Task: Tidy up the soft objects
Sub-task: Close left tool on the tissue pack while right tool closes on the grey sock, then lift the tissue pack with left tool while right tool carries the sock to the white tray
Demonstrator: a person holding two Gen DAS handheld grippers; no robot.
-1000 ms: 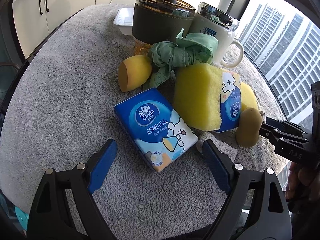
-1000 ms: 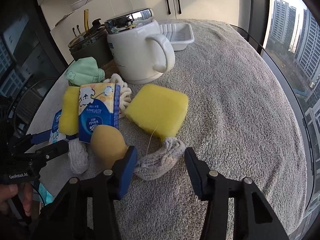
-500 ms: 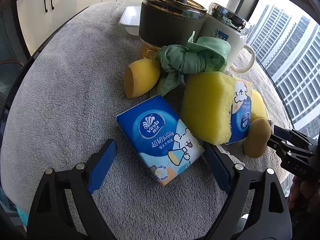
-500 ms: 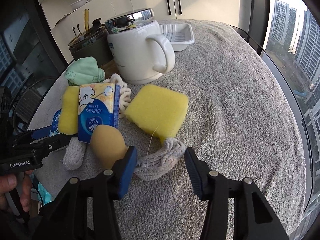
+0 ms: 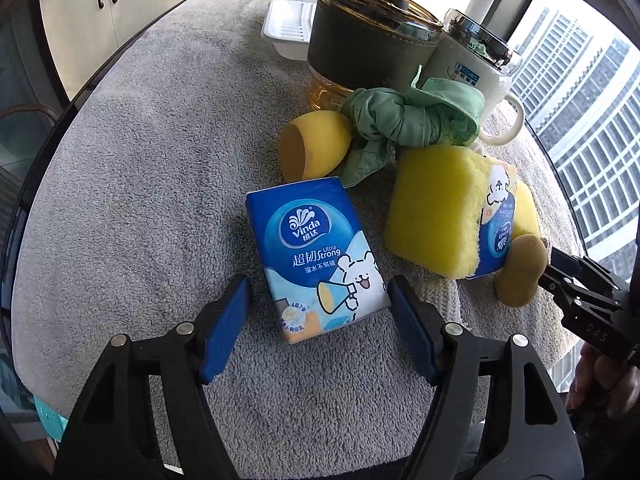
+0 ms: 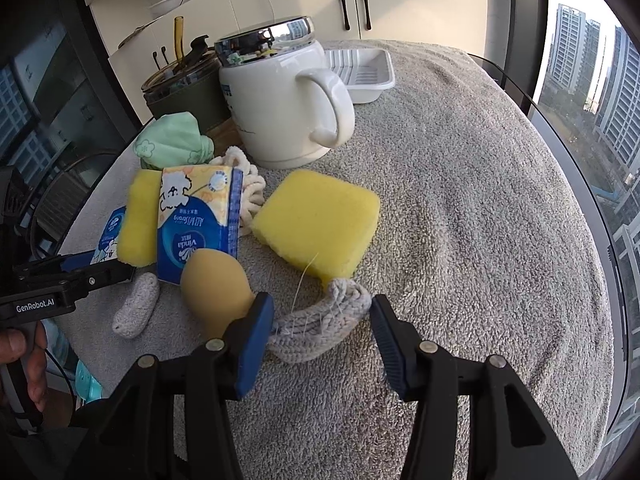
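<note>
left wrist view: the left claw (image 5: 318, 308) is sitting spread wide, its blue pads (image 5: 226, 332) flanking the near end of a blue tissue pack (image 5: 316, 256) that is lying flat on the grey-towelled desk (image 5: 140, 184); whether either pad is touching the pack cannot be told. beyond the pack, an egg-shaped yellow sponge (image 5: 314, 146) is resting against a knotted green cloth (image 5: 408, 124). to the right, a yellow block sponge (image 5: 436, 208) is standing on edge, pressed against a second tissue pack (image 5: 496, 224). a tan egg sponge (image 5: 520, 270) is lying just beside that pack, with the right claw's black tip (image 5: 576, 284) reaching in next to it. behind the cloth are standing a dark-sleeved glass jar (image 5: 368, 40), a white mug (image 5: 468, 76) and a white tray (image 5: 288, 32).

right wrist view: the right claw (image 6: 322, 328) is also sitting spread, holding nothing; a grey rope coil (image 6: 320, 328) is lying between its pads, and the left pad (image 6: 254, 344) is just beside the tan egg sponge (image 6: 216, 292). a flat yellow sponge (image 6: 320, 224) is lying above the coil, touching it. left of it, the upright tissue pack (image 6: 196, 220) is leaning on the block sponge (image 6: 138, 220), with a cream rope bundle (image 6: 244, 184) behind. a small grey knitted piece (image 6: 134, 312) is lying near the left claw's tip (image 6: 86, 274). the mug (image 6: 280, 112) is standing behind, the green cloth (image 6: 172, 146) at its left.
</note>
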